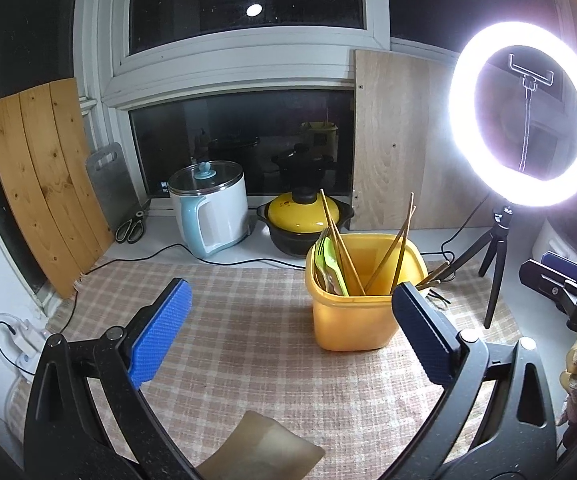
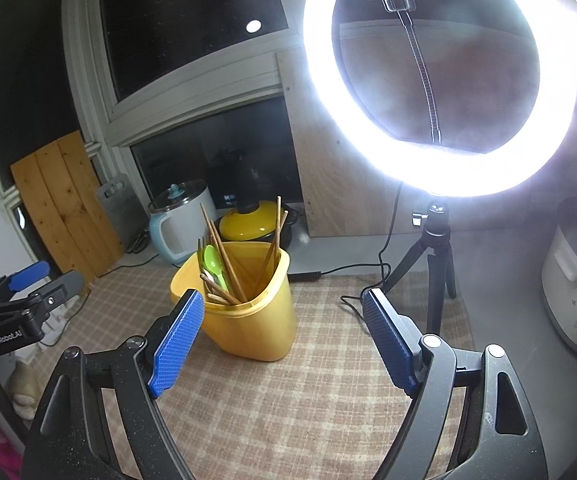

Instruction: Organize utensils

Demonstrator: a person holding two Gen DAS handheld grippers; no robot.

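A yellow plastic holder (image 1: 354,316) (image 2: 254,320) stands upright on the checked cloth. It holds several wooden chopsticks (image 1: 392,252) (image 2: 224,256), a green spoon (image 1: 334,266) (image 2: 210,258) and a fork. More chopsticks (image 1: 434,278) lie on the cloth behind the holder's right side. My left gripper (image 1: 292,304) is open and empty, just in front of the holder. My right gripper (image 2: 284,316) is open and empty, with the holder between its fingers in view. The left gripper also shows at the left edge of the right wrist view (image 2: 28,280).
A lit ring light (image 1: 526,112) (image 2: 444,80) on a tripod (image 2: 436,260) stands right of the holder, its cable on the cloth. A kettle (image 1: 212,208), a yellow-lidded pot (image 1: 304,216), scissors (image 1: 130,226), wooden boards and a rice cooker (image 2: 576,280) line the back and right.
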